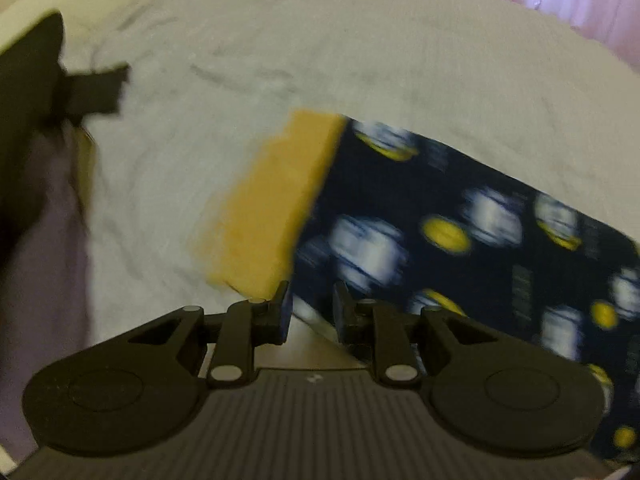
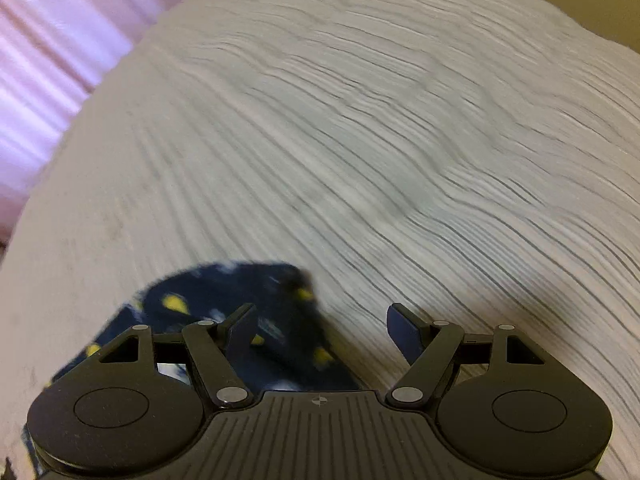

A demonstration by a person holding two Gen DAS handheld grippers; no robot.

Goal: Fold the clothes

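On a pale ribbed bedspread [image 2: 360,140], navy printed garment [image 1: 460,240] with orange band [image 1: 268,208] stretching right of narrowly parted, empty left gripper [image 1: 310,308]; right gripper [image 2: 322,330] wide apart, empty, garment at its left finger.

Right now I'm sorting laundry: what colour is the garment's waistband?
Plain mustard yellow waistband, on the navy printed garment; clearest in the left wrist view.

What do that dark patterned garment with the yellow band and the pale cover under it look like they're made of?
The navy printed garment looks like soft matte knit cloth, judging by how limply it drapes. Its mustard band seems a thicker plain fabric, possibly ribbed, though blur hides the weave. The pale bed cover looks like crinkled woven cotton, with fine ridges.
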